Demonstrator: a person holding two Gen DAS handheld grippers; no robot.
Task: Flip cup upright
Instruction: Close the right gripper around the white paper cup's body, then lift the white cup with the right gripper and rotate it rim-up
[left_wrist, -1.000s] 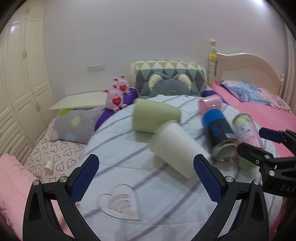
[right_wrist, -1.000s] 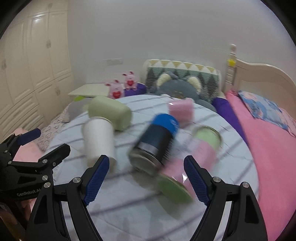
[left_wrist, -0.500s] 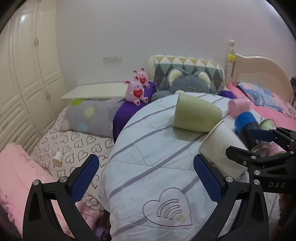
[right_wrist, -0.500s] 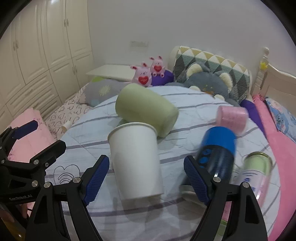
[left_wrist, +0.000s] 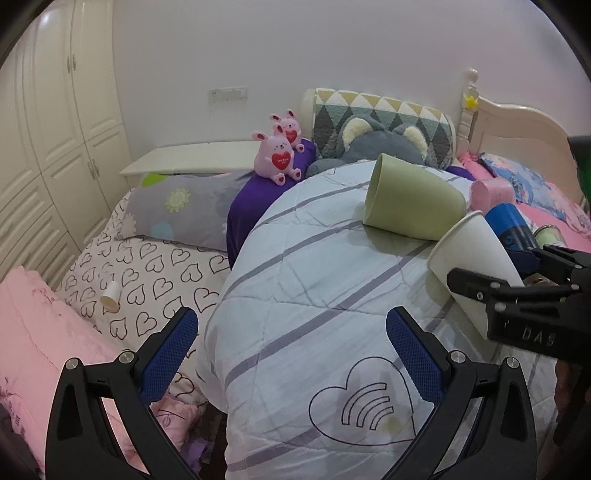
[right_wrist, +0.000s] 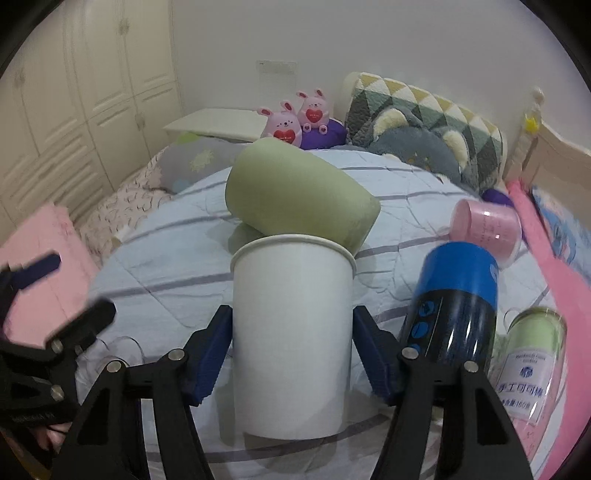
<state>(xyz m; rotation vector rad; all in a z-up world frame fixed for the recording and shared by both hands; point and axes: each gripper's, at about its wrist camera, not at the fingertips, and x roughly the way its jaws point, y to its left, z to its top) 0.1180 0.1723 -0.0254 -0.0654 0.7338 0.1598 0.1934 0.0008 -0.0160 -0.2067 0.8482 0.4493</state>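
A white paper cup (right_wrist: 291, 332) lies on its side on the pale blue striped quilt (right_wrist: 170, 266), its open mouth pointing away from my right gripper. My right gripper (right_wrist: 291, 347) has its blue pads on both sides of the cup, touching it, shut on it. The cup also shows in the left wrist view (left_wrist: 472, 258), with my right gripper (left_wrist: 517, 280) around it. My left gripper (left_wrist: 291, 354) is open and empty, off to the left above the quilt's edge.
A large green cup (right_wrist: 299, 199) lies on its side just behind the white cup. A blue-capped black bottle (right_wrist: 454, 306), a pink cup (right_wrist: 487, 229) and a green-lidded jar (right_wrist: 532, 358) lie to the right. Plush toys (left_wrist: 279, 155) and pillows sit behind.
My right gripper moved forward around the white cup and closed its jaws on it. My left gripper swung further left, away from the cups.
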